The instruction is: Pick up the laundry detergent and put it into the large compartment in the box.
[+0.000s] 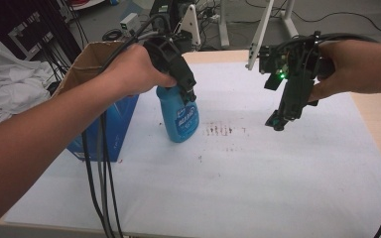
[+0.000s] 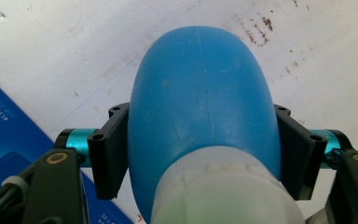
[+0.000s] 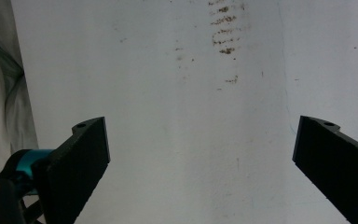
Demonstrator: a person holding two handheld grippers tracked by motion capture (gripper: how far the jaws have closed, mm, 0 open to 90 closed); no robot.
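Both grippers are over the table, which is the biggest thing before me: a pale wooden top under a white sheet that covers nearly all of it. At the far left edge of the sheet stands an open cardboard box with blue printed sides, its flaps up. Just right of the box, touching the sheet with its base, stands a blue plastic bottle with a printed label facing me and a white collar near its top; it is upright, and I cannot tell whether it touches the box. My left hand wraps the handle of my left gripper, which comes down on the bottle from above. In the left gripper view the two black jaws press flat against opposite sides of the blue body just under the collar, clamped on it. My right hand holds my right gripper up in the air at the far right, tilted down toward the sheet and well apart from the bottle. In the right gripper view its jaws stand wide apart with only white sheet between them. Smallest of all, a patch of brown stains marks the sheet between the bottle and the right gripper, with a few specks nearer to me.
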